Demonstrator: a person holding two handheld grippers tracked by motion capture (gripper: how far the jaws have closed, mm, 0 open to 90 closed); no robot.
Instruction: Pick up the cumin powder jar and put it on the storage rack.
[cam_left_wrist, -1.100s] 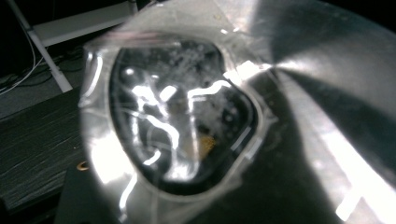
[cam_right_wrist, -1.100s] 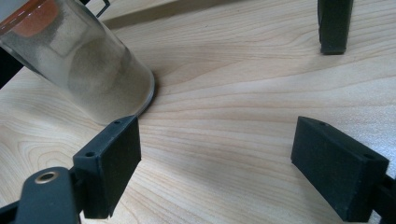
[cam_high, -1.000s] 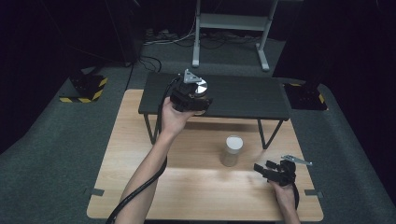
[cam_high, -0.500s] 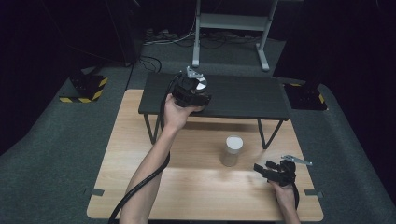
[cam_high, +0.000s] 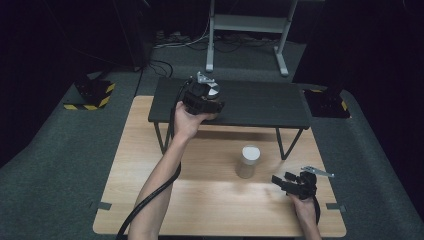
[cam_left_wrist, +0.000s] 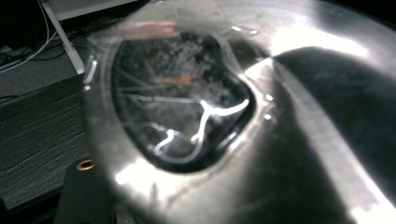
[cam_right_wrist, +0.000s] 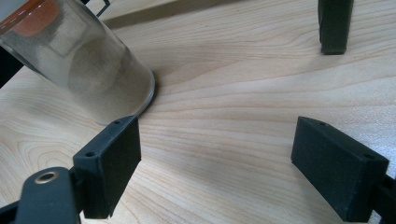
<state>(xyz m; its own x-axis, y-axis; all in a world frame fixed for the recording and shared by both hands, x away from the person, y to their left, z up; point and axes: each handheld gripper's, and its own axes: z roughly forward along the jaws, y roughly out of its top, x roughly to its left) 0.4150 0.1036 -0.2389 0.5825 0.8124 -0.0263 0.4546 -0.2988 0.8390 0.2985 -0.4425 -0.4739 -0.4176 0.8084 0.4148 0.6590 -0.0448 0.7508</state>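
Note:
My left gripper (cam_high: 209, 96) is raised over the left part of a low black shelf (cam_high: 260, 104). It is shut on a silvery pouch (cam_left_wrist: 196, 112) with a clear window; the pouch sits close against the camera in the left gripper view and hides the jaw tips. A clear jar (cam_high: 248, 161) of pale powder with a white lid stands on the wooden table (cam_high: 150, 150) in front of the shelf. My right gripper (cam_high: 280, 181) rests low at the table's front right, open, jaws apart over bare wood (cam_right_wrist: 217, 158). The jar (cam_right_wrist: 79, 60) stands just beyond its left jaw, untouched.
The black shelf stands on thin legs (cam_right_wrist: 334, 28) across the back of the table. Black-and-yellow floor blocks (cam_high: 92, 95) lie at the far left on grey carpet, and a metal stand (cam_high: 245, 30) rises behind the shelf.
The left hand has shifted only slightly over the shelf with the pouch still held. The right gripper and the jar have not moved.

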